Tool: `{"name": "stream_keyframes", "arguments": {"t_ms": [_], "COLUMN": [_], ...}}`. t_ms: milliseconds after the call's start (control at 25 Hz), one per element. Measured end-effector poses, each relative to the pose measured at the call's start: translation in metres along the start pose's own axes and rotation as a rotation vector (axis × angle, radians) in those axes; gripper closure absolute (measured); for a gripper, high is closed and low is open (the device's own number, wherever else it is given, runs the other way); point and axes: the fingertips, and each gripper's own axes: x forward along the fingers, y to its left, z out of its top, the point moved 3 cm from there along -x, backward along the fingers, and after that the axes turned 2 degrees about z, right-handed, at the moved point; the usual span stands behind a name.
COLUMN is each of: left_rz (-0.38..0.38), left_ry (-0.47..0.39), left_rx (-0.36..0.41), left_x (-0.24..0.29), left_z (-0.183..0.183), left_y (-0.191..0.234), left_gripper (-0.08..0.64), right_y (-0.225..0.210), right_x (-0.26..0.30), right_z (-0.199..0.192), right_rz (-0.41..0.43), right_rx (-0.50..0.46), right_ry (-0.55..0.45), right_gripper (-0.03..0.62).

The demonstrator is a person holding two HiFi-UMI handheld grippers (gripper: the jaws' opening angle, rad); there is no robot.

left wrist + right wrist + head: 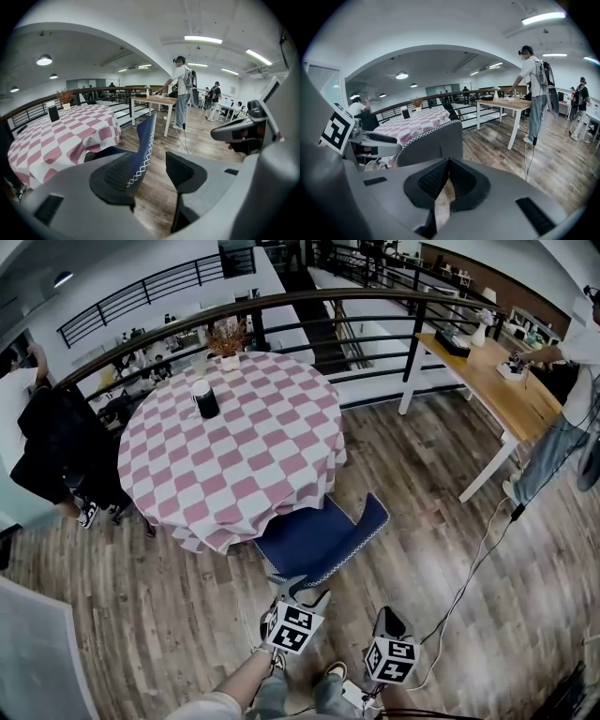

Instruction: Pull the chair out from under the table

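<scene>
Wooden desk (525, 404); floor cable (473, 568); plant (228, 338), perhaps dried.

Front of the chair (323, 538) seat out of sight under the checked tablecloth (234, 442) and its hanging edge

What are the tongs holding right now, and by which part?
Nothing. The left tongs stand open at the top edge of the chair; the right tongs are shut and empty.
</scene>
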Motion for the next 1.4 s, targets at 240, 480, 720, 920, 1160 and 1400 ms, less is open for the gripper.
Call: {"name": "stream_keyframes", "arguments": {"t_ms": [240, 480, 720, 920, 1160, 1400], "left_rz": [0.003, -0.04, -0.117, -0.122, -0.137, -0.169], "left_ry": [0.027, 0.042, 0.128, 0.173, 0.207, 0.217], "left_rx": [0.062, 0.136, 0.222, 0.228, 0.162, 0.185], "left_x": [0.025, 0.044, 0.064, 0.082, 0.098, 0.098], "left_z": [0.0, 0.014, 0.007, 0.004, -0.001, -0.002], "left_y": [0.004, 0.009, 0.002, 0.007, 0.016, 0.011], "left_gripper": [0.331, 0.331, 0.331, 0.331, 0.333, 0.376], "right_y": [-0.014, -0.026, -0.037, -0.041, -0.046, -0.061], "right_x": [0.013, 0.028, 0.038, 0.046, 0.043, 0.039], "right_z": [-0.016, -0.041, -0.076, -0.086, -0.096, -0.1], "right_rz": [-0.004, -0.011, -0.024, -0.032, -0.036, -0.063], "right_rx": [0.017, 0.031, 0.051, 0.068, 0.093, 0.098], "right_ry": [0.028, 0.078, 0.15, 0.171, 0.181, 0.194], "right_gripper": [0.574, 0.574, 0.574, 0.574, 0.574, 0.574]}}
